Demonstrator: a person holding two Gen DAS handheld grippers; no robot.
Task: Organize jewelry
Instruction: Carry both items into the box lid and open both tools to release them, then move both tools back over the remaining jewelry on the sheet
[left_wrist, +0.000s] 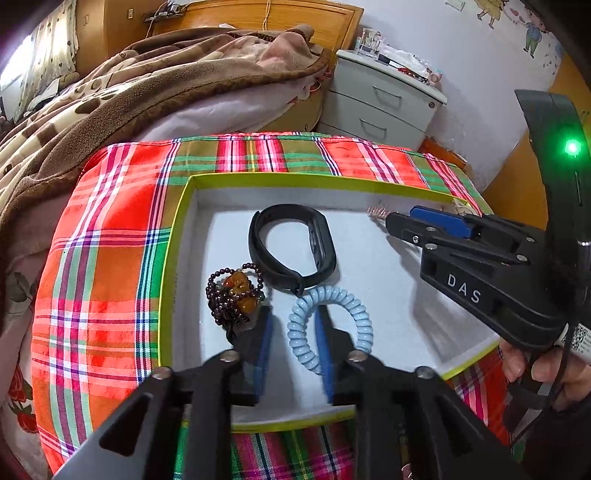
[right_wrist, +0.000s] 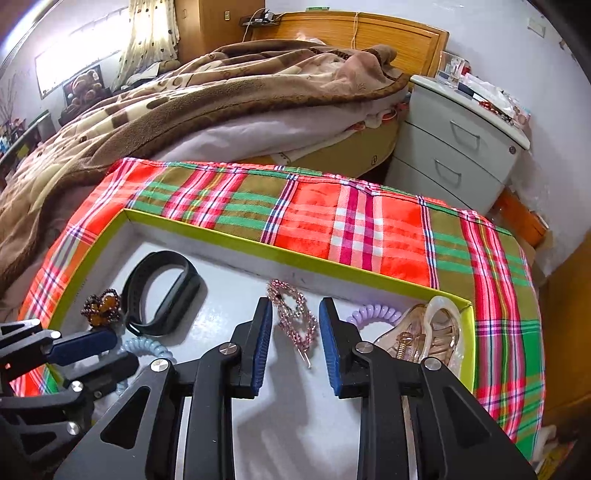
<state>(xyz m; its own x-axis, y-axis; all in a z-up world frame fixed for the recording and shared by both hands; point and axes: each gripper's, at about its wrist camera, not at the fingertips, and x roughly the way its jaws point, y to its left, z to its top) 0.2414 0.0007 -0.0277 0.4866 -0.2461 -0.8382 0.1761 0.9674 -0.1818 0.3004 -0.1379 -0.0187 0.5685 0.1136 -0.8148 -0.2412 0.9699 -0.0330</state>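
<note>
A white tray with a lime-green rim (left_wrist: 177, 236) (right_wrist: 332, 264) lies on a plaid cloth. In it are a black wristband (left_wrist: 291, 247) (right_wrist: 162, 291), a dark bead bracelet with an amber charm (left_wrist: 236, 291) (right_wrist: 101, 306) and a light blue coil hair tie (left_wrist: 332, 325) (right_wrist: 146, 349). My left gripper (left_wrist: 293, 328) (right_wrist: 90, 354) is open, with one finger inside the blue coil's loop. My right gripper (right_wrist: 295, 325) (left_wrist: 391, 221) is open over a pink rhinestone hair clip (right_wrist: 293, 314). A lilac coil tie (right_wrist: 373, 314) and a clear claw clip (right_wrist: 424, 336) lie at the tray's right end.
The plaid cloth (left_wrist: 110, 258) (right_wrist: 369, 225) covers a cushion-like surface beside a bed with a brown blanket (left_wrist: 129, 96). A pale bedside cabinet (right_wrist: 458, 147) stands at the back right, with small items on top.
</note>
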